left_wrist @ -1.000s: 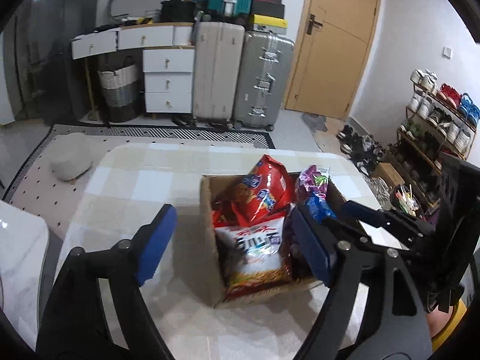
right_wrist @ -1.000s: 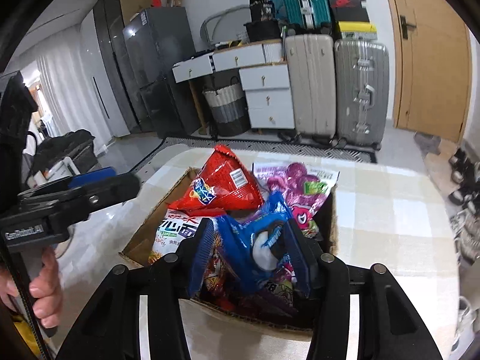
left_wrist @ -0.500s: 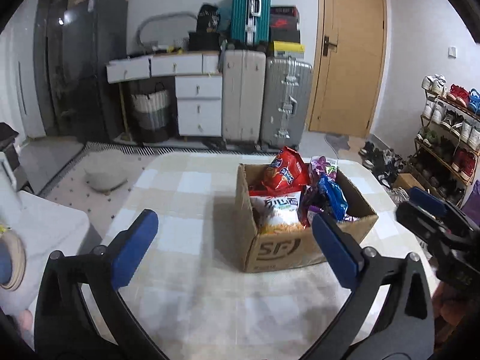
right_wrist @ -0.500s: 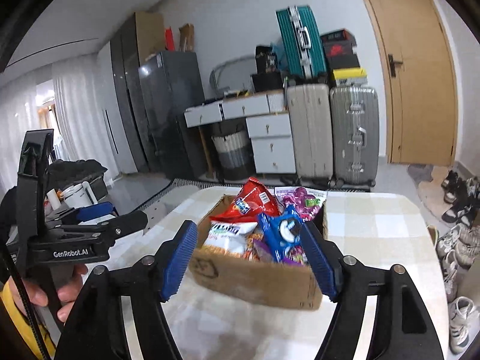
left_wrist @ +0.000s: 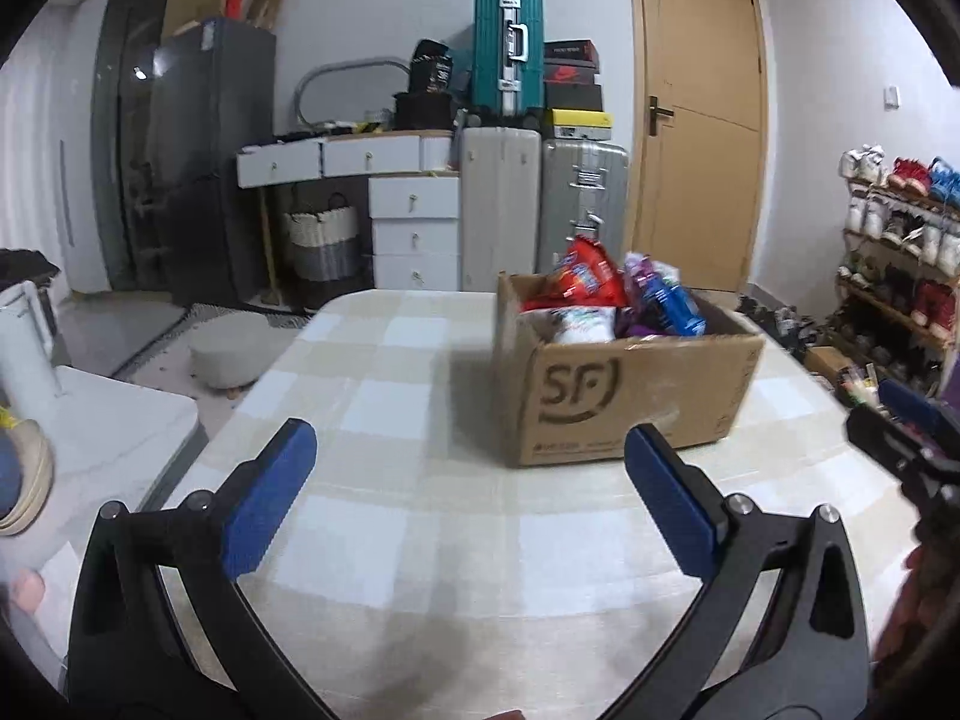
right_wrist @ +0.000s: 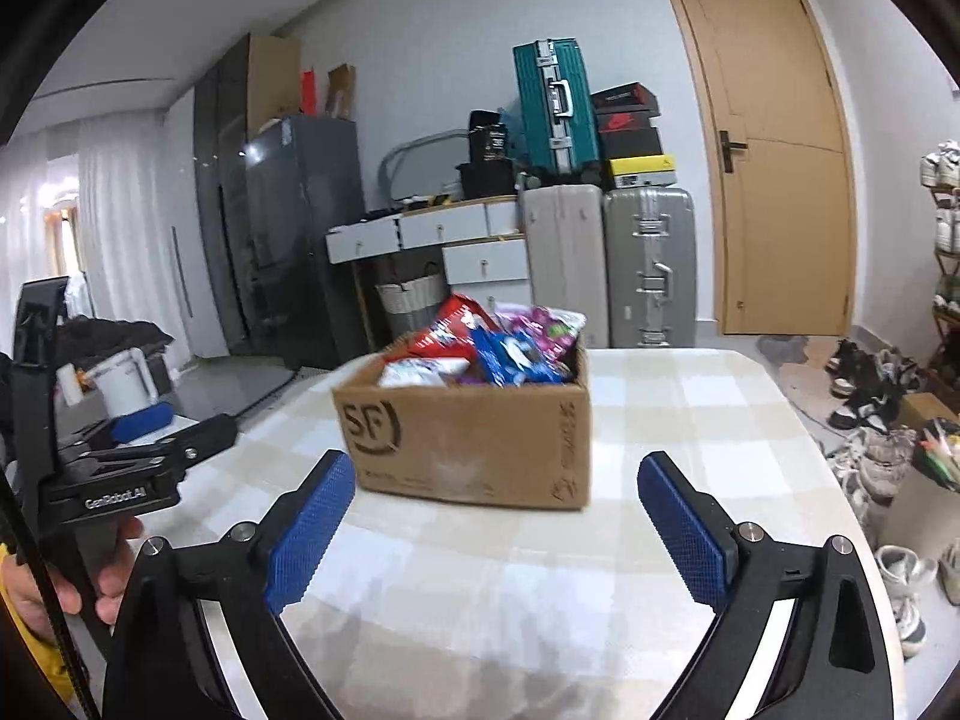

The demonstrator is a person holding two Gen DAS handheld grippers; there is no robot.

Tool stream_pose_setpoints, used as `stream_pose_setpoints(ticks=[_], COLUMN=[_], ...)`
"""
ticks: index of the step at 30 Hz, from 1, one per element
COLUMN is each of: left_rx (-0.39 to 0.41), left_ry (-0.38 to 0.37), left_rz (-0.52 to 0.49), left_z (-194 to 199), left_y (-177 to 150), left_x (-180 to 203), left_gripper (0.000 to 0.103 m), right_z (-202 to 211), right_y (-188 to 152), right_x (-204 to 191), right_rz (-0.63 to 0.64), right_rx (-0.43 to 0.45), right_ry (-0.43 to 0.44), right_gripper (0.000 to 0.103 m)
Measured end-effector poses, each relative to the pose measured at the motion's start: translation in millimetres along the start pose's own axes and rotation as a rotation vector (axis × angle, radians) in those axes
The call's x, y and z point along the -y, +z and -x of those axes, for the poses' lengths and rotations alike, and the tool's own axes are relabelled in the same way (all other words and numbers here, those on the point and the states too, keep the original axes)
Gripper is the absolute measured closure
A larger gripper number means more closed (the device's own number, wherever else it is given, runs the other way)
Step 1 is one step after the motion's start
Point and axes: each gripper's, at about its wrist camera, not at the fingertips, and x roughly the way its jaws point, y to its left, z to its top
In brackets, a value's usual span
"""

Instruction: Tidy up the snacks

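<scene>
Both grippers have pulled back from the cardboard box [left_wrist: 624, 384] of snacks [right_wrist: 498, 348]; the right gripper [right_wrist: 504, 516] let go of the blue packet [right_wrist: 510, 357], jaws just opening, and the left gripper [left_wrist: 474, 498] gapes empty. The box sits toward the far edge of the checked counter [left_wrist: 420, 540], with suitcases [right_wrist: 606, 264] and a door [left_wrist: 699, 120] behind.

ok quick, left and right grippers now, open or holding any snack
Left gripper: open, empty, short of the cardboard box.
Right gripper: jaws have just been opening, now open, nothing between them.
</scene>
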Motion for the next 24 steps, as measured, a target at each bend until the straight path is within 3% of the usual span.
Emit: stream_pose_setpoints(ticks=[9, 24], left_rx=[0.073, 0.092], left_ry=[0.041, 0.053], left_rz=[-0.005, 0.0], left_z=[-17.1, -20.7], left_y=[-25.2, -22.1], left_x=[-4.5, -5.5], left_gripper=[0.0, 0.0], right_z=[0.3, -8.4], right_y=[-9.3, -13.2], right_x=[1.6, 6.3], right_rz=[0.047, 0.031], right_rx=[0.088, 0.076], right_ry=[-0.02, -0.036], right_gripper=[0.006, 0.006])
